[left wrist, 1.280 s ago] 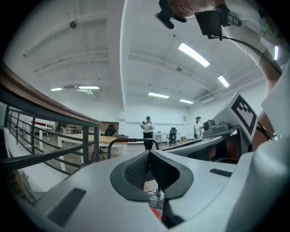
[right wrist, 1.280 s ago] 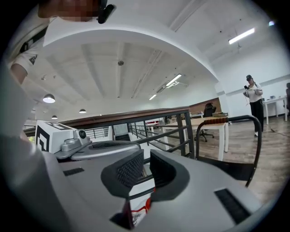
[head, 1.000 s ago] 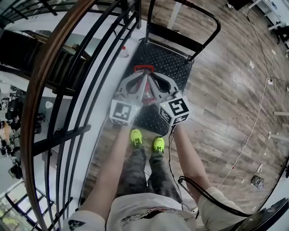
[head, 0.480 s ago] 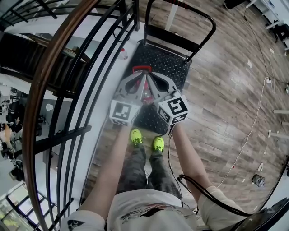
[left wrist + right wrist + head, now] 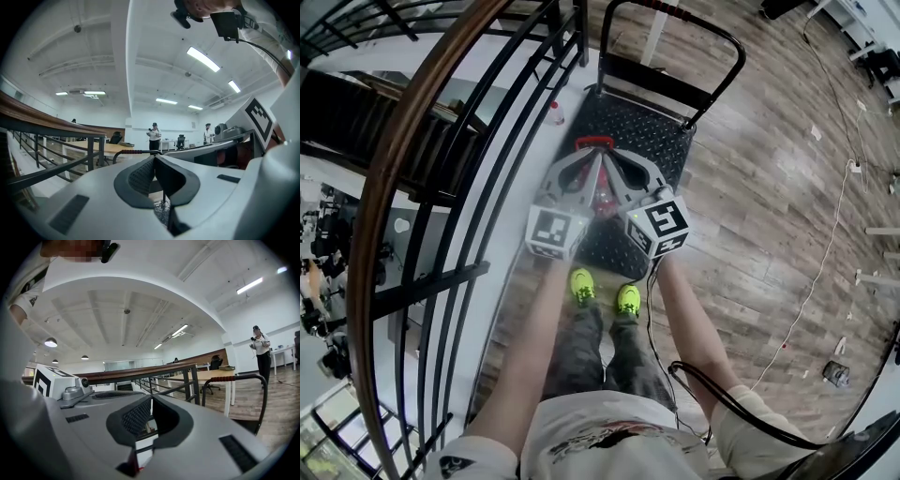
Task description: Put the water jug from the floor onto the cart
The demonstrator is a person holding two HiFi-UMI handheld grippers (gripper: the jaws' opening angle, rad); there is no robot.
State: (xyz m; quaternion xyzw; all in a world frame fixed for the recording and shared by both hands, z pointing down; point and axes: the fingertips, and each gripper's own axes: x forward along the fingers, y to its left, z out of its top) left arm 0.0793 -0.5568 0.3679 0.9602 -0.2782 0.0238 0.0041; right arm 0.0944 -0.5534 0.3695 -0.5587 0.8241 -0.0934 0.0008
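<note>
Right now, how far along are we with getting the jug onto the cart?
Nearly there, I think. The water jug's red handle sits over the cart deck, at the tips of the shut left gripper and right gripper. Whether it rests on the deck isn't visible. Left: confirm it's seated, then withdraw.

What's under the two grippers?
The black cart, with a red part poking out in front. The left gripper and right gripper cover whatever else lies beneath.
</note>
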